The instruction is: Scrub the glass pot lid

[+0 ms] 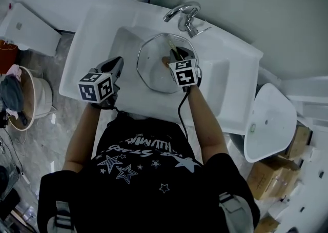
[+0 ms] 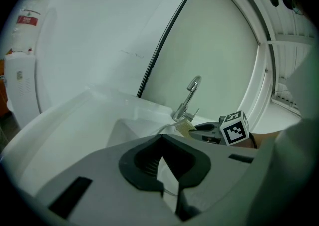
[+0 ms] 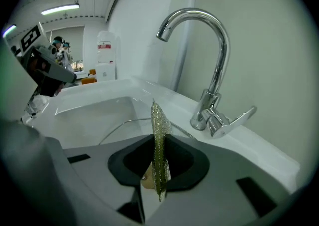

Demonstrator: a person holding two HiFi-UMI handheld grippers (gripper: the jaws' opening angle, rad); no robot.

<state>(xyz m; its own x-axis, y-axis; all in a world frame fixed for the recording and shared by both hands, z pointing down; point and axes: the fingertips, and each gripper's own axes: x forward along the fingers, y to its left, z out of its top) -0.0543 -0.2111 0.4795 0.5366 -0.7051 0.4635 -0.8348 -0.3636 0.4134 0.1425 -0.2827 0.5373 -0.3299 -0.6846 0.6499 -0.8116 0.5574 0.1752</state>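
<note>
The glass pot lid (image 1: 156, 70) lies in the white sink basin (image 1: 125, 42), and its thin rim (image 3: 117, 125) shows in the right gripper view. My right gripper (image 1: 177, 56) hovers over the lid, shut on a golden mesh scrub cloth (image 3: 159, 140) that stands upright between the jaws. That cloth (image 2: 184, 128) and the right gripper's marker cube (image 2: 234, 127) also show in the left gripper view. At the basin's left edge, beside the lid, my left gripper (image 1: 119, 62) is shut, its pads (image 2: 149, 158) meeting at the tips with nothing seen between them.
A chrome faucet (image 1: 183, 15) with a lever handle (image 3: 234, 120) rises at the sink's back rim. A white basin-like fixture (image 1: 269, 121) and cardboard boxes (image 1: 266, 178) stand at the right. A bucket (image 1: 25, 98) and a white unit (image 1: 28, 29) are at the left.
</note>
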